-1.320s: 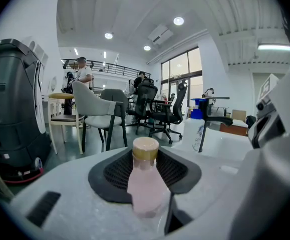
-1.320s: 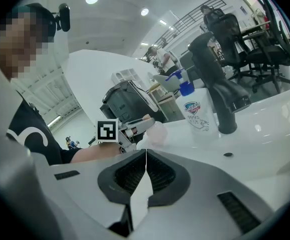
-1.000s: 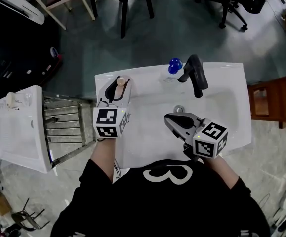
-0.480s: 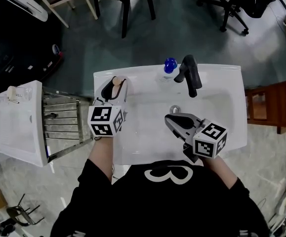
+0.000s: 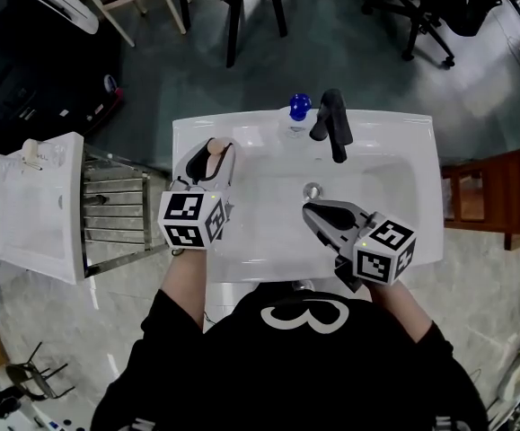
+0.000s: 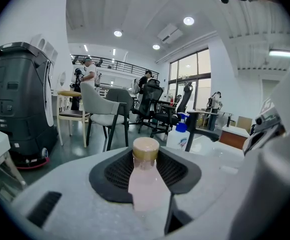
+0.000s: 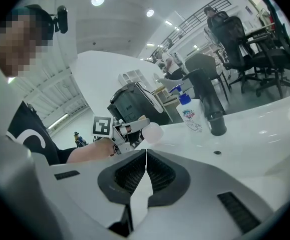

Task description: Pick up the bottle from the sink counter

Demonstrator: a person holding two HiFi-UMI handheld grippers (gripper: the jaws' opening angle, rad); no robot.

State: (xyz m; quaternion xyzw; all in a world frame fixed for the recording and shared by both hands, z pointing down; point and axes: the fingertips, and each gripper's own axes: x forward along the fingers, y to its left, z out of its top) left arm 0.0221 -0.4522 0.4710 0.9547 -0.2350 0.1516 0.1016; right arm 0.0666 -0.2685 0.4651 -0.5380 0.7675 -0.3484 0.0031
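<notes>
Head view: holding the pale pink bottle [image 5: 215, 150] in the left gripper [image 5: 207, 162], tan cap pointing away from the body, above the left end of the white sink counter [image 5: 403, 142]. Parking the right gripper [image 5: 313, 214] low over the basin, jaws pressed together on nothing. Leaving the blue-capped spray bottle [image 5: 297, 110] alone beside the black faucet [image 5: 333, 124] at the back edge.

Left gripper view: clamping the dark pads [image 6: 115, 171] against both sides of the bottle [image 6: 146, 184], with its body lying lengthwise along the jaws and the cap foremost. No telling from here whether it hangs clear of the counter.

Right gripper view: jaws shut edge to edge and empty. Looking across at the left gripper [image 7: 128, 130], with the bottle's [image 7: 152, 132] rounded pink end poking out, seemingly just off the white surface.

Likely trouble from here:
- Gripping a smooth, round body lengthwise gives little hold, so tipping the nose down or jerking upward could let the bottle slide out forward onto the counter or into the basin.
- Swinging right while lifting could clip the faucet or topple the spray bottle.
- Squeezing harder to compensate might dent the thin plastic.
- Best raised slowly, level or cap slightly up, and kept to the left.
</notes>
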